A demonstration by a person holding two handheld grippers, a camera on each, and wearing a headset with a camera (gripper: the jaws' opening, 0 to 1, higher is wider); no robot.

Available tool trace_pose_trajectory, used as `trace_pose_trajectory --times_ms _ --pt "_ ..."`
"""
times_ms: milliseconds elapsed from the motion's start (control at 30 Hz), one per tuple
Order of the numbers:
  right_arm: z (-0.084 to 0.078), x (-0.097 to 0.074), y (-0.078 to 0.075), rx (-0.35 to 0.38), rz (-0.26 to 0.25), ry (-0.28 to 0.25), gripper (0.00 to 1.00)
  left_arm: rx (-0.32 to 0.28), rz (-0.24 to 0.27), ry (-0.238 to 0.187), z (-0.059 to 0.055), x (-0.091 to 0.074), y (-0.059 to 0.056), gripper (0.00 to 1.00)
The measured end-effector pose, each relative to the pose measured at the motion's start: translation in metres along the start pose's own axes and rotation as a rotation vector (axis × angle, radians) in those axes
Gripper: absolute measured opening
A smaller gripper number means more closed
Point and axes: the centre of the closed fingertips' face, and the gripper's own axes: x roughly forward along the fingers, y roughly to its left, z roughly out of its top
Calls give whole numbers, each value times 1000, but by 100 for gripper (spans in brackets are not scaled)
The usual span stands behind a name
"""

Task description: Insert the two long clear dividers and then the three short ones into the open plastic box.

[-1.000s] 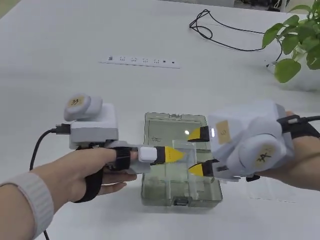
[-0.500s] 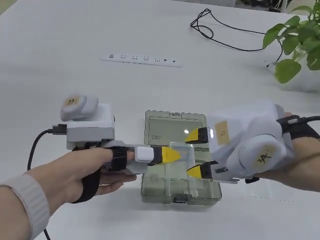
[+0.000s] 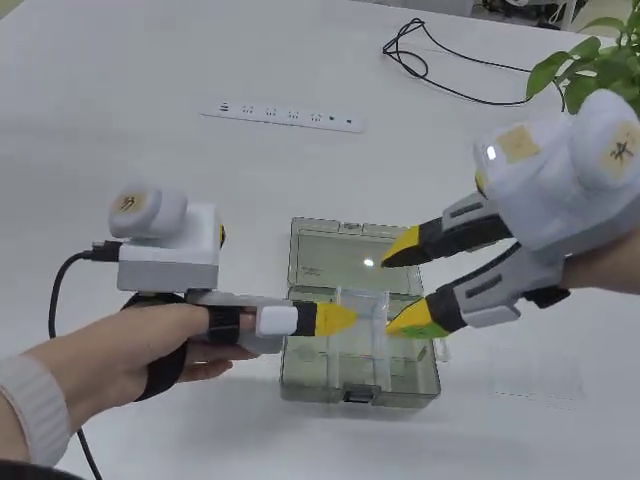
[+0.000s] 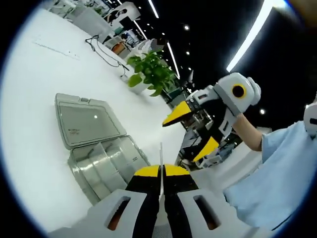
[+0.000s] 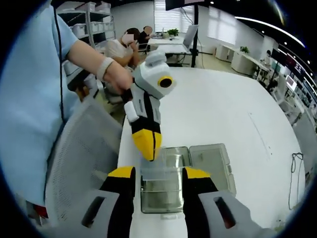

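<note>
**A:** Where is the divider?

**B:** The clear divider (image 3: 365, 305) is pinched edge-on in the left tool (image 3: 338, 318), whose jaws are squeezed together on it. It is held above the open tray of the plastic box (image 3: 320, 378).

**A:** And the other side?

**B:** The right tool (image 3: 388, 296) has its jaws spread wide and holds nothing. It sits just beside the divider's free end, with one yellow tip over the lid (image 3: 340, 250) and the other over the tray's right side. I cannot tell whether it touches the divider.

**A:** And the box?

**B:** It stands on the table (image 3: 120, 120) toward the near edge. Its lid lies flat, pointing at the far edge, where a white power strip (image 3: 280, 113) lies.

**A:** Any writing?

**B:** There is small print on the lid and a round sticker on each tool, all too small to read.
</note>
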Motion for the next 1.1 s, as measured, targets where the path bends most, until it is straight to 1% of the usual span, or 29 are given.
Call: trace_pose_trajectory --times_ms 33,67,100,167,200,233,267,300,333,367,433,467,500,533,600,667,733,767,833,967,1067,1100 --pt "-2 -2 -1 16 39 18 33 44 -8 11 -3 -1 -3 0" --pt "-2 -2 0 23 55 31 31 79 -15 20 -5 -1 -5 0" --pt "-3 -2 1 16 73 48 30 126 -28 30 -9 -2 -9 0" --pt "-4 0 8 31 134 76 28 170 -39 55 -15 -4 -12 0" --pt "-4 1 10 35 144 80 27 174 -41 55 -15 -4 -14 0" --pt "-6 3 18 53 193 105 26 187 -42 56 -16 -5 -15 0" --pt "-6 5 20 52 206 113 25 197 -43 51 -16 -5 -16 0" --pt "-7 8 21 50 215 134 24 229 -54 44 -15 -6 -17 0" --pt "-8 10 23 46 227 148 22 253 -48 41 -15 -7 -16 0" --pt "-7 13 24 41 233 159 21 270 -51 47 -16 -7 -18 0" --pt "-4 18 24 51 243 167 19 308 -43 49 -16 -8 -17 0" --pt "-3 20 26 51 250 174 19 313 -43 49 -16 -8 -18 0" --pt "-3 23 26 45 249 181 19 338 -53 47 -16 -9 -18 0" --pt "-2 24 27 33 254 195 18 362 -54 45 -16 -9 -18 0" --pt "-2 27 27 35 256 219 16 392 -49 43 -16 -10 -18 0" --pt "-3 29 26 34 261 234 12 409 -57 27 -13 -11 -20 0" --pt "-3 31 26 40 272 238 11 407 -55 19 -12 -11 -19 0" --pt "-2 32 28 41 280 238 10 420 -54 20 -12 -11 -19 0" --pt "0 33 34 43 292 242 7 425 -53 32 -14 -12 -18 0" --pt "4 35 42 46 311 236 3 432 -50 33 -15 -13 -17 0" --pt "3 37 45 34 321 253 3 435 -50 41 -17 -13 -15 0" --pt "2 37 46 48 325 268 3 435 -51 42 -17 -13 -15 0"
